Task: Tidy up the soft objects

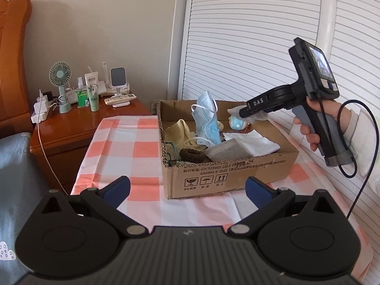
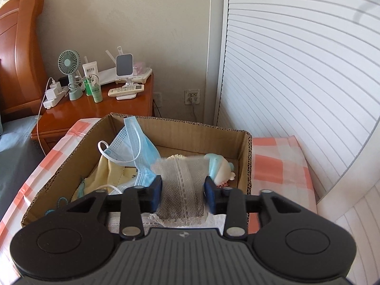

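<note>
Now right tool [image 2: 182, 193] over cardboard box [image 2: 180, 125], lace cloth [image 2: 181, 182] between parted pads; left tool [image 1: 187, 190] spread, empty.

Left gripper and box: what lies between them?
Only bare checked tablecloth lies between the left gripper and the box, seen in the left wrist view.

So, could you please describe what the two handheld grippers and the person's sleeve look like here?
Both grippers are black with ridged bodies, round side housings, silver pivot pins and blue fingers. The right gripper has a grey pistol handle, white "DAS" lettering, a small screen on top and a black cable. The sleeve is white.
</note>
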Motion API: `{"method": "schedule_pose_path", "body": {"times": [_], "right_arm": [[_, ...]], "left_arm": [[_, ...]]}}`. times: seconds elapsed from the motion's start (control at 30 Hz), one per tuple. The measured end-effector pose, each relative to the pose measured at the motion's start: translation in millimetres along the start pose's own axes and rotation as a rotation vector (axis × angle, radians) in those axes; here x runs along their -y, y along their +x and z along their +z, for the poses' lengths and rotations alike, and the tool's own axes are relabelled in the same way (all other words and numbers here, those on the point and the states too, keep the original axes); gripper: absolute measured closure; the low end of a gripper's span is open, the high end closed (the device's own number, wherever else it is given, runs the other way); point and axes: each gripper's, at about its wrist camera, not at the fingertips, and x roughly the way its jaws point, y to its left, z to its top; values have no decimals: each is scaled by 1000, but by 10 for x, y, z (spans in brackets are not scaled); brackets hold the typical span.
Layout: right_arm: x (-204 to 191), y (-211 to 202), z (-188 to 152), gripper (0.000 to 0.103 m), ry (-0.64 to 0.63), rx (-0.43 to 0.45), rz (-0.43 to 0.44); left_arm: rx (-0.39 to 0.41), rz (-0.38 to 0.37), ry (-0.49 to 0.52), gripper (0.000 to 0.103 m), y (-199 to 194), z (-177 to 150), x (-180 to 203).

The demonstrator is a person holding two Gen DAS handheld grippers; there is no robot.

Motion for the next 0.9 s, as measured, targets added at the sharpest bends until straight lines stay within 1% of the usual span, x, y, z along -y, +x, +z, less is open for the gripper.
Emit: {"method": "schedule_pose_path", "body": {"times": [0.03, 0.07, 0.1, 0.17, 0.3, 0.37, 0.53, 0.57, 0.67, 0.77, 0.9], "right_arm": [[3, 9, 2, 21, 5, -2, -2], [7, -1, -10, 4, 11, 4, -9], [7, -29, -24, 0, 18, 15, -13], [13, -94, -55, 0, 27, 15, -4], [-33, -299, -140, 0, 32, -5, -55], [-65, -466, -213, 0, 34, -5, -75], [-204, -934, -483, 0, 40, -9, -160], [-245, -1025, -556, 0, 39, -8, -170], [-336, -1283, -778, 0, 47, -1, -193], [-408, -1499, -970, 0, 69, 19, -210], [-463, -1664, -1138, 0, 82, 24, -230]], "left_arm": [[-4, -6, 4, 1, 14, -8, 29], [-7, -7, 9, 1, 22, -12, 56], [-6, -5, 15, 1, 25, -15, 79], [5, 16, 36, 1, 27, -21, 116], [27, 85, 75, 1, 14, -9, 160], [31, 98, 76, 1, 11, -1, 160], [33, 96, 61, 1, -42, 28, 184], [26, 100, 56, 1, -50, 37, 199], [-31, 112, 46, 1, -46, 72, 258], [-34, 115, 56, 1, -75, 78, 323], [-34, 115, 65, 1, -124, 95, 405]]}}
